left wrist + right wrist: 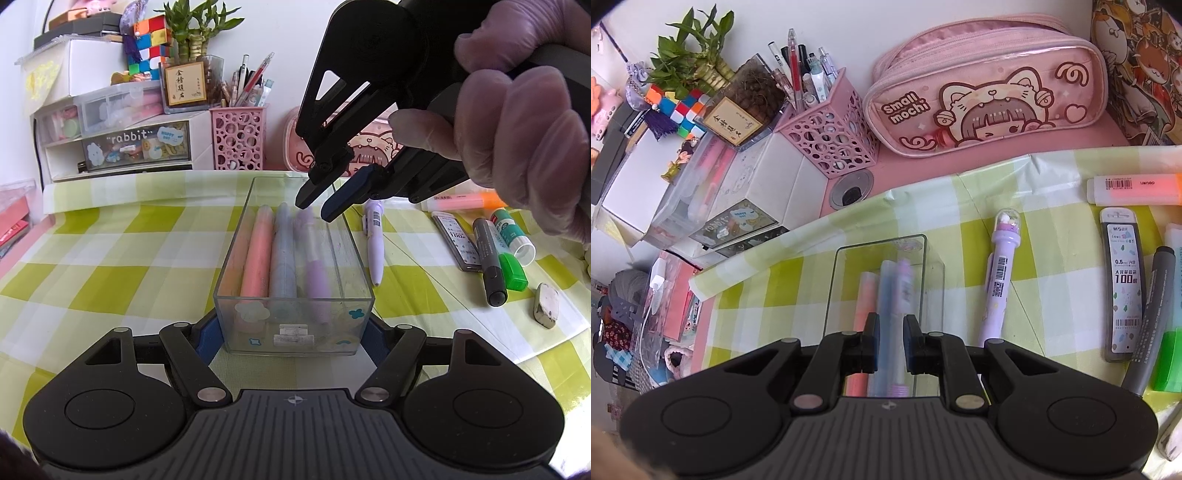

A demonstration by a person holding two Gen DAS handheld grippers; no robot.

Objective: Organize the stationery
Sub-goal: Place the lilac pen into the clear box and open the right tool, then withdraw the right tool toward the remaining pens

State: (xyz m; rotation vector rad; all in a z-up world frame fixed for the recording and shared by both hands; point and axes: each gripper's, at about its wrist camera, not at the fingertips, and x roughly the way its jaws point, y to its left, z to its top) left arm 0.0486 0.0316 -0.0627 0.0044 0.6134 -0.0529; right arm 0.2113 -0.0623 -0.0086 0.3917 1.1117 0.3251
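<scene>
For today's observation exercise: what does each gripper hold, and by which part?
The left gripper clamps the clear box across its near end. The right gripper holds nothing; the purple pen lies loose in the box.

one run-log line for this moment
left gripper: shut on clear box | right gripper: open above box, empty | purple pen: in box | lead case: on cloth

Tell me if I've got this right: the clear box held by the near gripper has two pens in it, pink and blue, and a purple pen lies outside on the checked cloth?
Not quite: the clear box holds three pens, not two. Beside the pink pen and blue pen lies a blurred purple one, as the left wrist view shows. The left gripper does clamp the box, and another purple pen lies outside on the checked cloth.
</scene>
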